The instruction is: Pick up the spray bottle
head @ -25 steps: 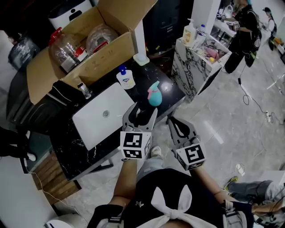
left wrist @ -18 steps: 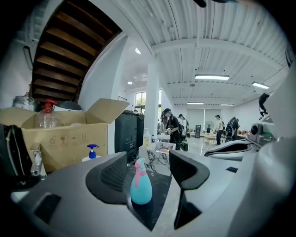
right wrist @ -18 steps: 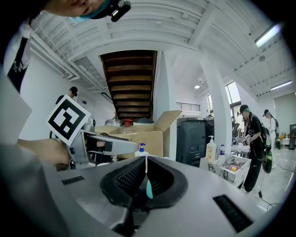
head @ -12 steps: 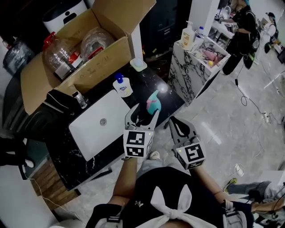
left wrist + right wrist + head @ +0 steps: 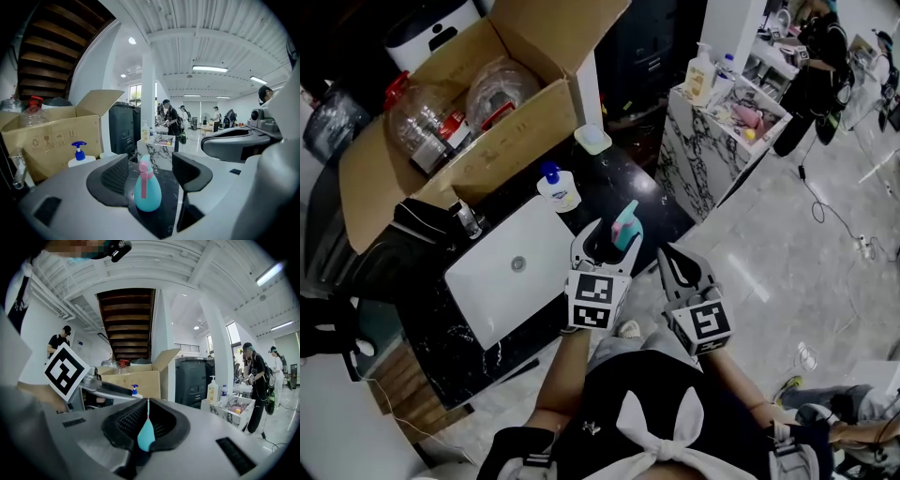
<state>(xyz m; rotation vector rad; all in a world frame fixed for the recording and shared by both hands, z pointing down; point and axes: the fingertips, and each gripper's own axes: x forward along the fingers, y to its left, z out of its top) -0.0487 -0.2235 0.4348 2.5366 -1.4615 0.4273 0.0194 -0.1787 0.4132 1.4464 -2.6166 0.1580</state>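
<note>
The spray bottle (image 5: pixel 625 226), teal with a pink trigger, stands upright near the front right corner of the black marble table (image 5: pixel 478 323). My left gripper (image 5: pixel 605 241) is open at that edge. In the left gripper view the spray bottle (image 5: pixel 147 188) stands between the two dark pads (image 5: pixel 111 177) without touching either; my left gripper (image 5: pixel 150 176) holds nothing. My right gripper (image 5: pixel 680 267) hangs off the table to the right, shut. In the right gripper view a sliver of the teal spray bottle (image 5: pixel 145 436) shows through the slit of my right gripper (image 5: pixel 148 420).
A closed white laptop (image 5: pixel 511 267) lies left of the left gripper. Behind it are a blue-capped pump bottle (image 5: pixel 557 190) and an open cardboard box (image 5: pixel 502 141) holding plastic jars. A marble-patterned cabinet (image 5: pixel 698 155) with bottles stands to the right. People stand at the far right.
My left gripper has moved forward toward the spray bottle, which now stands between its jaws instead of ahead of them. The right gripper has hardly moved.
</note>
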